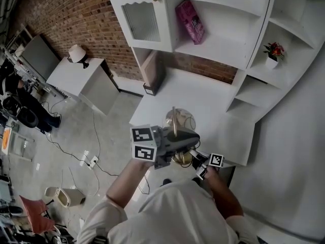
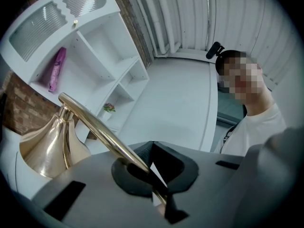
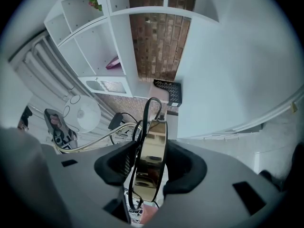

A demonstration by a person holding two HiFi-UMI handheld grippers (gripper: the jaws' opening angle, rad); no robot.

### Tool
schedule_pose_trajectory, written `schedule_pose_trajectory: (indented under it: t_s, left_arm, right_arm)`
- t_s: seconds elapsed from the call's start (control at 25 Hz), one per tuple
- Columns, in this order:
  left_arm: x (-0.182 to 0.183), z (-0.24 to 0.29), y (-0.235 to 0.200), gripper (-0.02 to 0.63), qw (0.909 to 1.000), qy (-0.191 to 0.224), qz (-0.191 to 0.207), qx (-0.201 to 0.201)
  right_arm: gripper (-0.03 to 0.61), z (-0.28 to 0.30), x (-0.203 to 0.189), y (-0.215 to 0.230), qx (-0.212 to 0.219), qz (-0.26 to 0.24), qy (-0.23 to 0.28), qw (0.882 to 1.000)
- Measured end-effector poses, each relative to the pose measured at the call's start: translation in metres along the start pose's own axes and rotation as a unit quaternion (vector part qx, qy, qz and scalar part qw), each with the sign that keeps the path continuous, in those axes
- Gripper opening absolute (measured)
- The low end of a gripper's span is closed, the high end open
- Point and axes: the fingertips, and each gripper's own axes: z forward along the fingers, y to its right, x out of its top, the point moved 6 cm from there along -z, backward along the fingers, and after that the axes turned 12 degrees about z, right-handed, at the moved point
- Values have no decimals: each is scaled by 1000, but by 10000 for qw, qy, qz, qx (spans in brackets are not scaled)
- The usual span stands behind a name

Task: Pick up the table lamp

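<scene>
Biggest thing is the white shelving unit (image 1: 223,47), matte painted boards w/ curved open shelves & ribbed-glass door panels, set against a rough red brick wall (image 1: 76,14); below it is a smooth white desk (image 1: 203,98) w/ a rounded near edge, over a grey concrete floor (image 1: 109,131) strewn w/ cables. Off to the side stands a boxy white cabinet (image 1: 76,80). A glossy pink packet (image 1: 190,22) leans on one shelf; a small red potted flower (image 1: 273,51) sits in a side cubby. The table lamp (image 1: 174,122) is polished brass: a flared cone shade (image 2: 47,146), a thin round stem (image 2: 95,122) & a flat disc base (image 3: 151,151) w/ a black cord (image 3: 146,109) looping off it. It's held in both grippers at the desk's near edge, close to the person's chest, stem approx upright. The left gripper (image 2: 151,171) is closed tight on the stem, its dark rubbery pads pinching the rod. The right gripper (image 3: 149,167) is about half closed, its textured pads pressed on the disc's two flat faces, so the base shows edge-on to that camera. Both grey plastic grippers point level, left on the stem & right on the base, w/ bare forearms reaching fwd from a white shirt
</scene>
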Motion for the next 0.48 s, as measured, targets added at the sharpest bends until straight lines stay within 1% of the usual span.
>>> schedule_pose_trajectory:
  t_s: [0.04, 0.16, 0.28, 0.48]
  left_arm:
    - [-1, -1, 1, 12, 10000, -4, -7, 13]
    - [-4, -2, 1, 12, 10000, -11, -33, 60]
    - [-5, -3, 2, 12, 9999, 7, -69, 78]
    - [-3, -1, 5, 12, 9999, 40, -62, 76]
  right_arm:
    - [196, 0, -2, -2, 23, -36, -18, 10000]
    - [196, -3, -6, 4, -54, 90, -24, 9999]
    - [196, -2, -9, 4, -17, 94, -56, 9999]
    - [196, 0, -10, -6, 89, -10, -97, 9999]
